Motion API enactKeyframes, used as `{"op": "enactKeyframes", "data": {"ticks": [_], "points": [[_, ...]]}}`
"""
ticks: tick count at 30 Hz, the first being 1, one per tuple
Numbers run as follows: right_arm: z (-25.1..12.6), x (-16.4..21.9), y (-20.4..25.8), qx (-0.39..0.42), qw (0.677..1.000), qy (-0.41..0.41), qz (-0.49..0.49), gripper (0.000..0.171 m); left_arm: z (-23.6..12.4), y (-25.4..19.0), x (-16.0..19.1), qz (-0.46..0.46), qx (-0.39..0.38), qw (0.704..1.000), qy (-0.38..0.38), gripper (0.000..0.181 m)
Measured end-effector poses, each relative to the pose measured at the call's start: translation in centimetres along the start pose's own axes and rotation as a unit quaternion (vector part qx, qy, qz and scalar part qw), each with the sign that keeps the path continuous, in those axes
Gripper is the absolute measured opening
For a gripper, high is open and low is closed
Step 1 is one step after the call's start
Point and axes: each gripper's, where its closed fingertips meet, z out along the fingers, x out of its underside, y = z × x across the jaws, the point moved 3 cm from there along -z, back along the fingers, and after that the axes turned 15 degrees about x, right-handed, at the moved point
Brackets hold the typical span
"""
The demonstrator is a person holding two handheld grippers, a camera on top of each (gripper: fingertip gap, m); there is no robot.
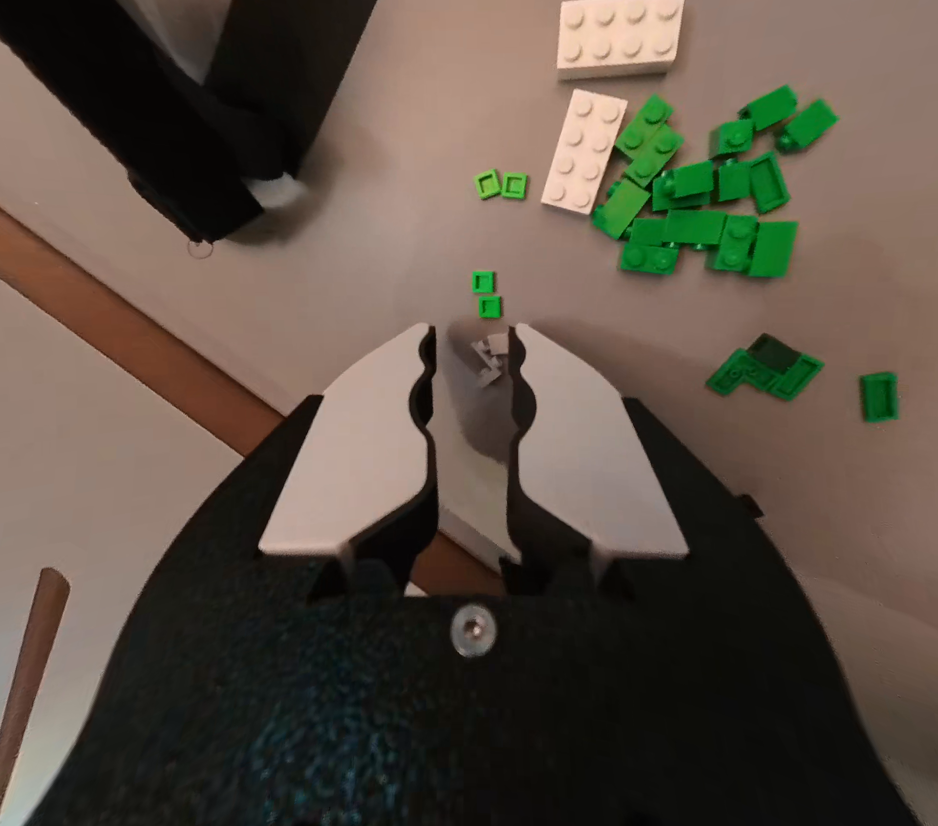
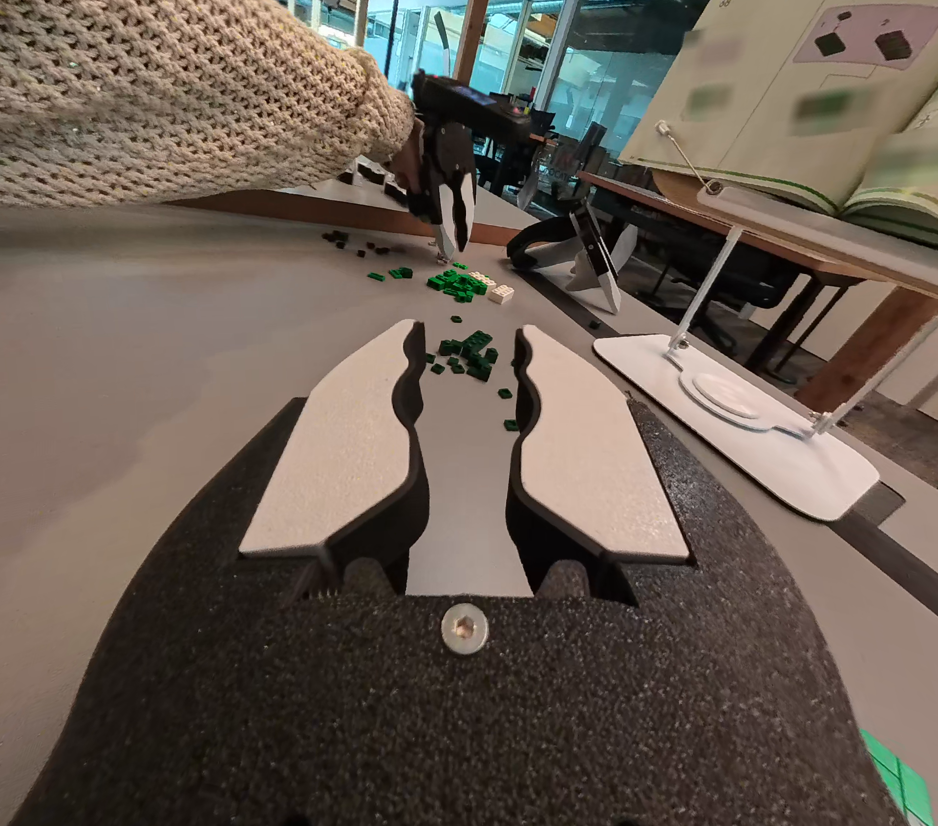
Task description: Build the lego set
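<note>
My left gripper (image 1: 473, 334) points down at the grey table, its jaws a little apart around a small grey piece (image 1: 488, 357) that lies against the right finger. Two small bright green tiles (image 1: 487, 294) lie just beyond the tips. A pile of green pieces (image 1: 700, 192) and two white bricks (image 1: 622, 33) lie farther right. The right wrist view shows this gripper (image 2: 449, 251) with its tips at the table. My right gripper (image 2: 469, 329) is open and empty, low over the table, with dark green pieces (image 2: 469, 352) ahead of it.
An open instruction booklet (image 2: 792, 66) sits on a white stand (image 2: 736, 421) at the right. A black and white holder (image 2: 583, 253) stands behind the bricks. Small black pieces (image 2: 355, 243) lie at the far left. A knitted sleeve (image 2: 177, 66) crosses above. A brown table edge (image 1: 127, 319) runs nearby.
</note>
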Motion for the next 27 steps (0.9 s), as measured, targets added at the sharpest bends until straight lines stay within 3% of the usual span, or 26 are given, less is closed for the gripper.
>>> {"op": "enactKeyframes", "data": {"ticks": [21, 27], "points": [[0.13, 0.19, 0.51, -0.006, 1.0, 0.006, -0.024, 0.029, 0.91, -0.15, -0.54, 0.001, 0.04, 0.999, -0.012, 0.011], [0.14, 0.22, 0.61, -0.008, 1.0, 0.006, -0.029, 0.029, 0.76, -0.41, -0.38, 0.023, 0.015, 1.0, -0.005, 0.007]]}}
